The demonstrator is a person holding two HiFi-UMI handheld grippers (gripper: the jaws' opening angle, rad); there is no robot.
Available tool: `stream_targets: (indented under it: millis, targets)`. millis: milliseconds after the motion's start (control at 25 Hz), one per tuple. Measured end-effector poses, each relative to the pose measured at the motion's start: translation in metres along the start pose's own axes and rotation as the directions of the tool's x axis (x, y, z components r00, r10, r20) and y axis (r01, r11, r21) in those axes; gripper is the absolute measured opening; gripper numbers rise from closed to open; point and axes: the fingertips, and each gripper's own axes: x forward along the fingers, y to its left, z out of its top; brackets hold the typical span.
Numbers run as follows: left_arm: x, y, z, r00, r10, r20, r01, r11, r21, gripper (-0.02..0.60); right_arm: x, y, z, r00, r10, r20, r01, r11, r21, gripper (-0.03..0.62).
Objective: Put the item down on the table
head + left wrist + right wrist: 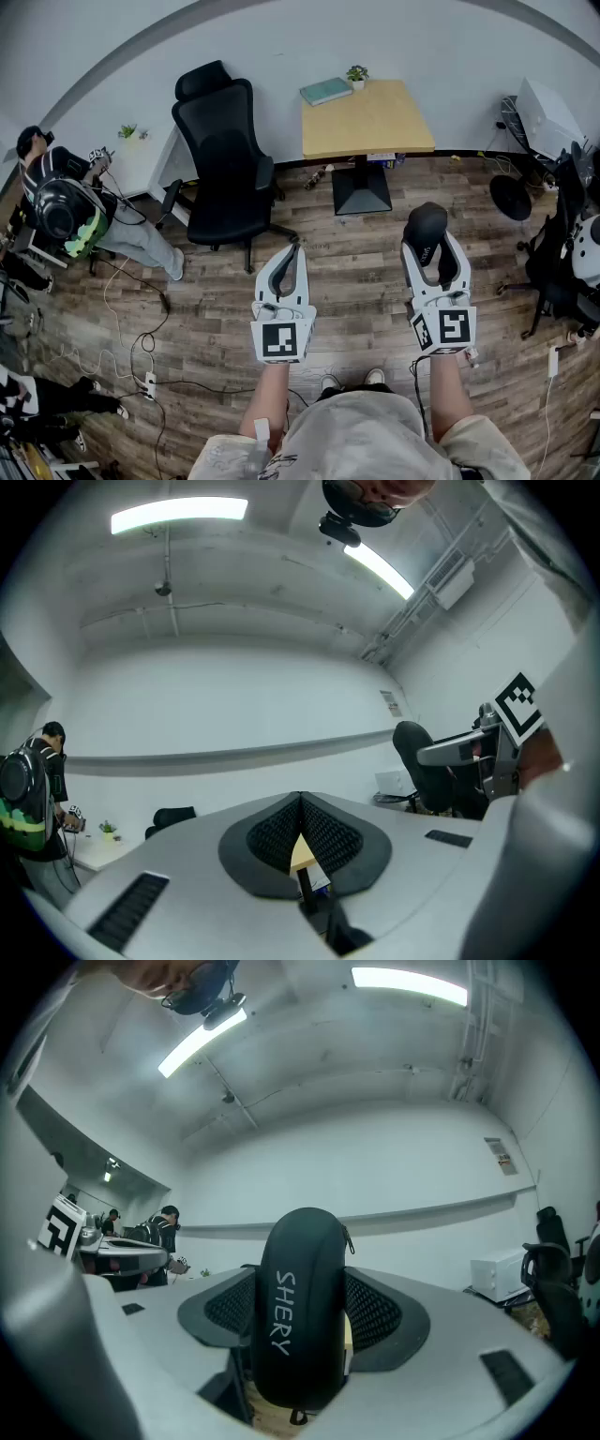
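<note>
Two grippers are held out side by side in front of the person, over the wood floor (366, 272). The right gripper (428, 246) is clamped on a black zipped case (427, 223) lettered SHERY. Its jaws are spread wide with both pads pressed to the case's sides, and one rounded end pokes out past the tips. The left gripper (293, 251) carries nothing, its jaws closed tip to tip. The case is up in the air, well short of the small wooden table (375, 127) ahead. A teal book (325, 90) and a little potted plant (356, 74) sit at the table's far edge. A black office chair (225, 141) stands just left of it.
</note>
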Motion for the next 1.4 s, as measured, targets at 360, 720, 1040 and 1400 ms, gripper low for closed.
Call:
stream_targets:
  millis: [360, 720, 1040, 1400]
  targets:
    - [0.012, -0.041, 0.010, 0.999, -0.020, 0.035, 0.020, 1.000, 0.007, 0.006, -0.021, -0.040, -0.002, 1.000, -0.024, -0.002, 0.024, 1.000, 0.012, 0.305]
    - [0.031, -0.110, 0.007, 0.996, -0.085, 0.025, 0.085, 0.996, -0.003, 0.006, -0.057, -0.102, -0.008, 0.997, -0.079, 0.016, 0.079, 0.996, 0.038, 0.305]
    - [0.038, -0.147, 0.003, 0.994, -0.110, 0.022, 0.110, 0.994, -0.005, 0.006, -0.076, -0.129, -0.020, 0.997, -0.082, 0.006, 0.082, 0.996, 0.034, 0.307]
    - [0.057, -0.142, -0.007, 0.992, -0.125, 0.025, 0.125, 0.992, 0.003, 0.006, -0.057, -0.131, -0.025, 0.997, -0.072, 0.012, 0.072, 0.997, 0.041, 0.307]
